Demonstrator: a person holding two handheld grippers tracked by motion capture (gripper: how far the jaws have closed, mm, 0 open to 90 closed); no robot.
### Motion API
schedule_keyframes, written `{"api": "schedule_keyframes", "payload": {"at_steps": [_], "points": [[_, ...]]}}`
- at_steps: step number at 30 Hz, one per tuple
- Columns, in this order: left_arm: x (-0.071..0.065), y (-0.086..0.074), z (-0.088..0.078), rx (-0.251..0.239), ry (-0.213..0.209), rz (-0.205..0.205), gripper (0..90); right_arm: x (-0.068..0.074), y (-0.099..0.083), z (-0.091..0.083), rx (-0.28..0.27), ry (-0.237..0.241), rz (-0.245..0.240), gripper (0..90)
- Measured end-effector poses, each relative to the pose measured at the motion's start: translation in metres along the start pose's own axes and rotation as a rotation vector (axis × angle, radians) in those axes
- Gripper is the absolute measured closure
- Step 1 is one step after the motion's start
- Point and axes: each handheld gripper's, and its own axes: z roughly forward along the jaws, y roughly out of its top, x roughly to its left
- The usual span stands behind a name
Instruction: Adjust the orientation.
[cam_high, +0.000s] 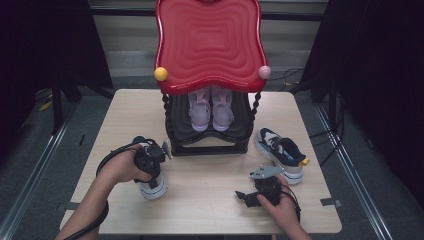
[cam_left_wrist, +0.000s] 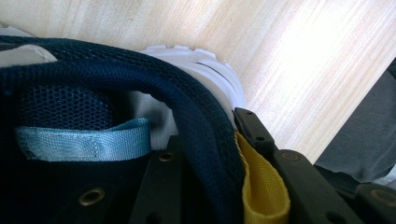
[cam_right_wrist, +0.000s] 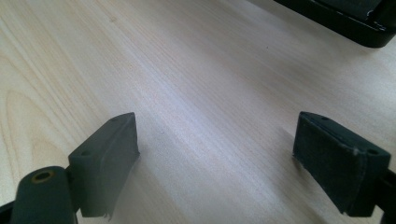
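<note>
Left gripper (cam_high: 150, 167) sits lower left of the high view, pointing down into a sneaker (cam_high: 154, 187) that stands on the table (cam_high: 210, 200) in front of the person's left hand (cam_high: 122, 167). In the left gripper view the jaws are clamped on the shoe's navy mesh heel collar (cam_left_wrist: 196, 121): one jaw inside the shoe, the other outside against the yellow pull tab (cam_left_wrist: 261, 191). White sole edge (cam_left_wrist: 210, 70) shows just past the collar, and a light blue loop (cam_left_wrist: 84, 142) lies inside the shoe at left of frame. No gap visible between pads and fabric, so it's a firm pinch on the heel.

Right gripper (cam_high: 250, 196) is lower right of the high view, held by the right hand (cam_high: 280, 202), low over bare tabletop and pointing toward frame left. In the right gripper view its jaws are spread wide with nothing between them, just wood grain.

The matching sneaker (cam_high: 281, 154) lies right of centre, toe toward the top of the frame, just beside the shoe rack (cam_high: 210, 145). The rack stands top centre with a red wavy top (cam_high: 210, 45) and a pair of lilac shoes (cam_high: 211, 110) on its shelf.
</note>
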Motion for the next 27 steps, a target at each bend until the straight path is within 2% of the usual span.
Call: {"api": "schedule_keyframes", "payload": {"at_steps": [3,6,7,10,17,21,24,27], "points": [[0.0,0.0,-0.001,0.0,-0.004,-0.005,73.6,0.0,0.0,0.0,0.0,0.0,-0.001,13.5],[-0.001,0.0,-0.005,-0.009,0.006,0.007,74.3,0.0,0.0,0.0,0.0,0.0,0.0,13.5],[-0.002,-0.001,-0.006,-0.019,0.003,-0.004,74.3,0.0,0.0,0.0,0.001,0.0,0.002,13.5],[-0.003,-0.002,-0.014,-0.012,0.02,0.022,74.4,0.0,0.0,0.0,0.001,0.0,0.002,13.4],[-0.007,-0.003,-0.032,-0.015,0.024,0.01,75.1,0.0,0.0,0.0,0.002,0.0,0.002,13.5],[-0.009,-0.004,-0.042,-0.006,0.037,0.022,75.3,0.0,0.0,0.0,-0.003,0.001,0.004,13.5],[-0.011,-0.004,-0.052,-0.012,0.029,0.018,75.3,0.0,0.0,0.0,-0.001,0.001,0.007,13.5],[-0.014,-0.004,-0.06,-0.015,0.039,0.017,75.3,0.0,0.0,0.0,-0.004,0.0,0.002,13.5]]}}
